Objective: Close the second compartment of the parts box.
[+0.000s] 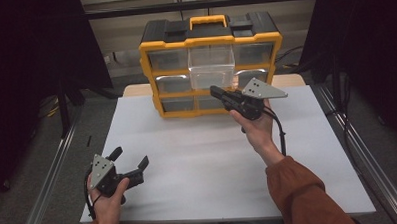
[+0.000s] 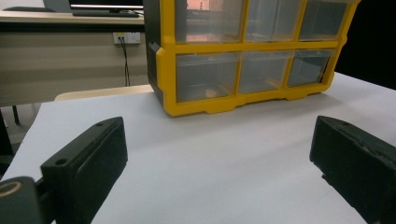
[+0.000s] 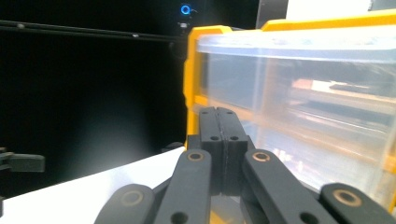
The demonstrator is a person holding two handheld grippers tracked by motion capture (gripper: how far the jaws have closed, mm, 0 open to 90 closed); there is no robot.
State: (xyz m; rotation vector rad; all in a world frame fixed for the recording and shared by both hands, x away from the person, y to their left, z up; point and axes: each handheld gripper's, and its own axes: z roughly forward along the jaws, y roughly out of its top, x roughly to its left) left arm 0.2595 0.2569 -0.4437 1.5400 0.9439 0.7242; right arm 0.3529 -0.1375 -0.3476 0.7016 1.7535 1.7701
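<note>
Currently catalogued: one yellow-and-black organizer (image 1: pixel 211 66), upright at the far edge of the white table (image 1: pixel 208 166), with three rows of clear drawers.

Item, middle drawer (image 1: pixel 212 66) of the upper rows: drawn well forward of its neighbours, front edge jutting toward the person. No contents can be made out in it.

Item, right gripper (image 1: pixel 217 93): raised just in front of the organizer, tip just below and in front of the protruding drawer. Fingers (image 3: pixel 219 135) pressed flat together with nothing between them; whether the tip touches the drawer cannot be told.

Item, left gripper (image 1: pixel 130 159): low over the near left of the table, well apart from the organizer, fingers (image 2: pixel 88 158) spread wide, empty.

Step in hand, by judgement: working the pulled-out drawer, probably pushing it shut with the closed tip. Next move calls for setting the tip squarely on the drawer front and pressing straight toward the housing, keeping the drawer level so it does not jam.
</note>
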